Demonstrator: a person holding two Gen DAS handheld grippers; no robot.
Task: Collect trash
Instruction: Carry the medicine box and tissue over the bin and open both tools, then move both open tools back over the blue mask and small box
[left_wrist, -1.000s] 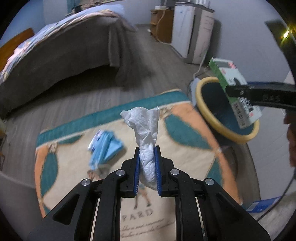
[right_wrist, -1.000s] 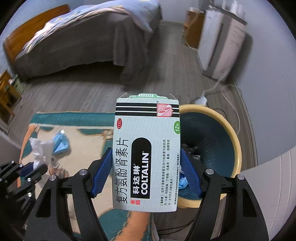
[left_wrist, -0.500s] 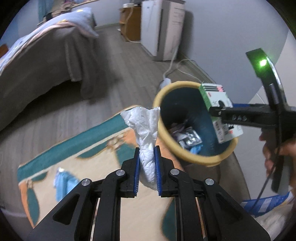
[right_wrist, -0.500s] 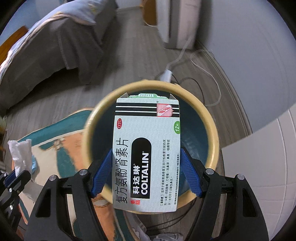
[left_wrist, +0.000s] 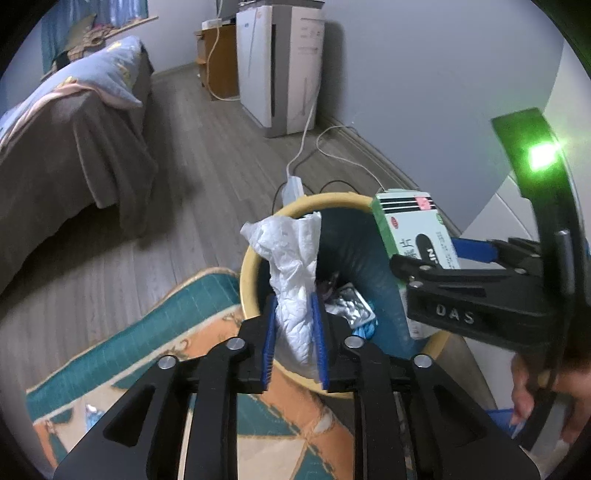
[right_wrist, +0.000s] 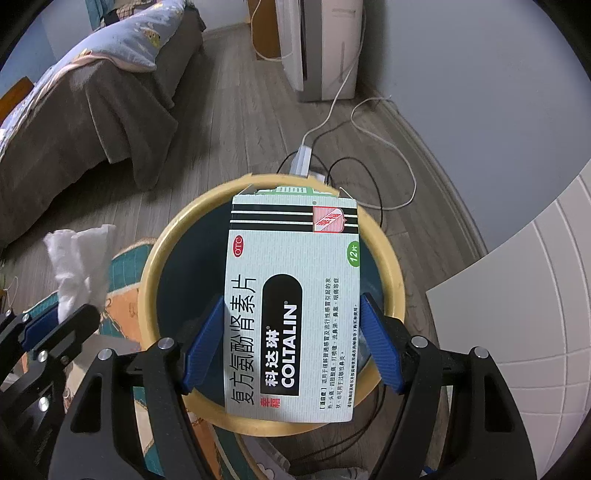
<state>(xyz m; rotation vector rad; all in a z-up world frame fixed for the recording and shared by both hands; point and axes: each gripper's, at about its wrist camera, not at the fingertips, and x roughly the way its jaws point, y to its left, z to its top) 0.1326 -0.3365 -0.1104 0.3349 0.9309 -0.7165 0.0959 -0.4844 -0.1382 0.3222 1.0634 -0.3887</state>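
Take the bin (right_wrist: 391, 280) as your landmark: a round bucket with a thick, smooth yellow rim and dark teal inner wall, standing on grey wood-look floor with the edge of a woven teal-and-orange rug (left_wrist: 207, 295) touching its near side. Beyond the bin, a white power strip (right_wrist: 303, 162) and its looping cables lie on the floor, so you have probably come in from the rug side to stay clear of them.

Your right gripper (right_wrist: 291, 343) is clamped on the medicine box (right_wrist: 291, 306), a flat, stiff cardboard carton in pale green with black stripes and glossy print. You hold it directly over the bin's mouth, long side up, blue pads pressing its narrow edges; placed so, it should fall straight in when you let go.

Your left gripper (left_wrist: 294, 328) hangs over the bin's near rim with the crumpled tissue (left_wrist: 291, 266) between its ribbed blue pads. Its jaws are opening, though the soft, wrinkled white paper still bulges against both pads and stands up in a limp plume. Being so light, it may cling instead of dropping.

Down inside the bin lie a shiny foil blister pack (left_wrist: 351, 306) and a scrap of blue.
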